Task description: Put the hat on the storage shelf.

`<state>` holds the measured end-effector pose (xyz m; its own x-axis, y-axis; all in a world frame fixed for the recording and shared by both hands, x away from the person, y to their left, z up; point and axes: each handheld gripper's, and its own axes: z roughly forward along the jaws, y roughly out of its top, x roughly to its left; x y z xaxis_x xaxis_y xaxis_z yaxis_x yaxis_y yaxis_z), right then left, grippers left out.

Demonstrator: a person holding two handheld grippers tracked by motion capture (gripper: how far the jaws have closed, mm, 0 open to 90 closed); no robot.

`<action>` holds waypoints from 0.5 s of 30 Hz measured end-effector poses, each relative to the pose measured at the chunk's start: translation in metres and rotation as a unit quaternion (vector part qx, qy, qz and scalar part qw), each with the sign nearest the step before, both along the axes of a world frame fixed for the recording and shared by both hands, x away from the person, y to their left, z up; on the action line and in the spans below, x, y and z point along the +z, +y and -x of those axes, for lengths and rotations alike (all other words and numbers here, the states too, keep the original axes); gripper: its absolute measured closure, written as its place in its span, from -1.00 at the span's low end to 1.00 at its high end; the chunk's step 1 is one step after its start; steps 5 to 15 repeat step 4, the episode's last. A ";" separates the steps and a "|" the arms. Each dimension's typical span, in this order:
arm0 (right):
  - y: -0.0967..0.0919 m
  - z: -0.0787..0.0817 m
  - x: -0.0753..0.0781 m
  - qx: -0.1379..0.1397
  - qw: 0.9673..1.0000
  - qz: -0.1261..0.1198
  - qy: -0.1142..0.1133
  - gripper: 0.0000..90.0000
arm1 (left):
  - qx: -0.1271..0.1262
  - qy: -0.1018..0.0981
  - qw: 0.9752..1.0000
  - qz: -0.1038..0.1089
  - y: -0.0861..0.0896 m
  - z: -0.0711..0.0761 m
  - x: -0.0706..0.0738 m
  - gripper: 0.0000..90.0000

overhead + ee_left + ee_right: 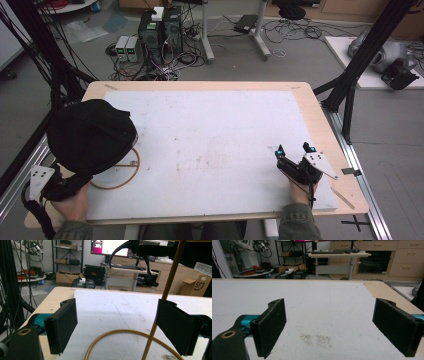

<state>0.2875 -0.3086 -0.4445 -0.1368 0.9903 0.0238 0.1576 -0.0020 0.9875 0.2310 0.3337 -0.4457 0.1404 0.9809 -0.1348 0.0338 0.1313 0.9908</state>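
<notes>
A black fabric hat on a thin yellow wire stand sits at the white foam board's left edge, its upright rod seemingly just beside the left gripper's spread jaws. The right gripper, jaws apart, rests well away.

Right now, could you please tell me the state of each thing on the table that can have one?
Left tongs: open, jaws on either side of the stand's upright rod, not closed on it.
Right tongs: open, holding nothing, over the white mat.
Hat: perched on the stand, off the table.
Stand: upright, its ring base flat on the mat.
Mat: flat, with faint stains.
</notes>
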 end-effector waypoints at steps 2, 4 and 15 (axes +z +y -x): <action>-0.002 0.001 0.000 0.001 1.000 -0.001 -0.004 -0.76 | -0.001 0.001 1.000 0.000 0.000 0.000 0.000 -0.60; -0.003 0.002 0.004 0.007 0.999 -0.016 -0.033 -0.76 | 0.000 0.002 1.000 0.001 0.000 0.000 -0.001 -0.60; -0.003 0.002 0.004 0.007 0.999 -0.016 -0.033 -0.76 | 0.000 0.002 1.000 0.001 0.000 0.000 -0.001 -0.60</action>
